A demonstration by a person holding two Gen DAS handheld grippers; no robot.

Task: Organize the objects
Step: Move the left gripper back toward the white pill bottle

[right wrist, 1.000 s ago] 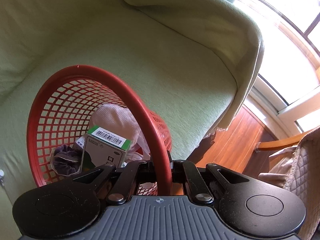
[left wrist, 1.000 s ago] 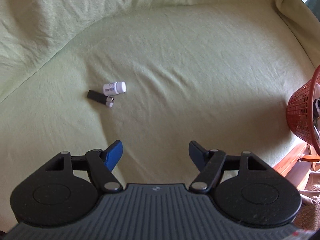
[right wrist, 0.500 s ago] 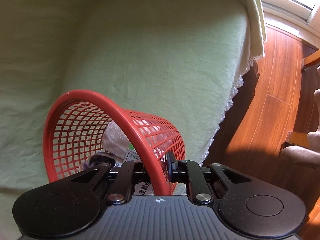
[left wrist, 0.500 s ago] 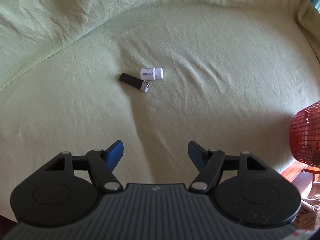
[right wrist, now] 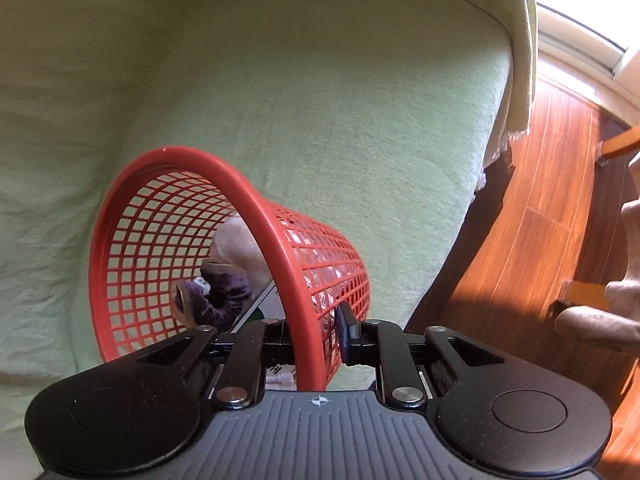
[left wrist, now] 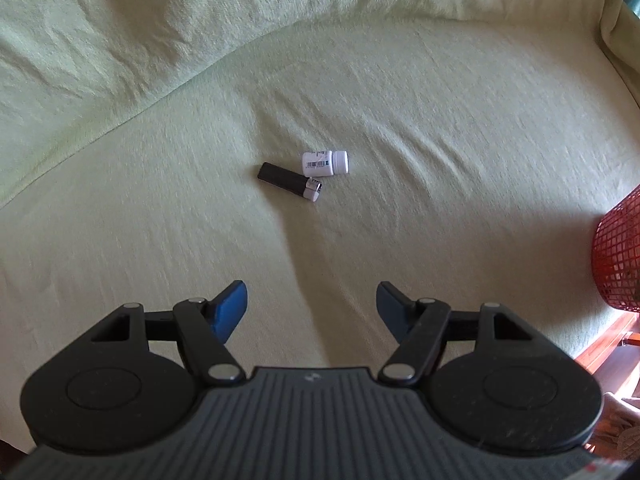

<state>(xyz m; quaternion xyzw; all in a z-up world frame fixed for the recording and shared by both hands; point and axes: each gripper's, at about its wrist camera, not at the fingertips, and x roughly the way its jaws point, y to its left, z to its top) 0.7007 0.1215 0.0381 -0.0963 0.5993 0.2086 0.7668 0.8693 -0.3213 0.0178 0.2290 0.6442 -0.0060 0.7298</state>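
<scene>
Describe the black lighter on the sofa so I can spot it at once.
On the green sofa cover, mid-seat, two small things lie together. The lighter is the flat black stick with a silver end, just below-left of the white pill bottle.

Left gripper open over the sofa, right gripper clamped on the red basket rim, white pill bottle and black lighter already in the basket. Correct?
Not quite: the left wrist view shows the white pill bottle and black lighter lying on the sofa cover, outside the red basket. The rest holds.

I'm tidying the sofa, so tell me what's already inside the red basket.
Inside the red mesh basket are a purple fabric piece, something pale cloth-like behind it, and a white-green box. The rim and the right claw hide whatever lies lower.
</scene>
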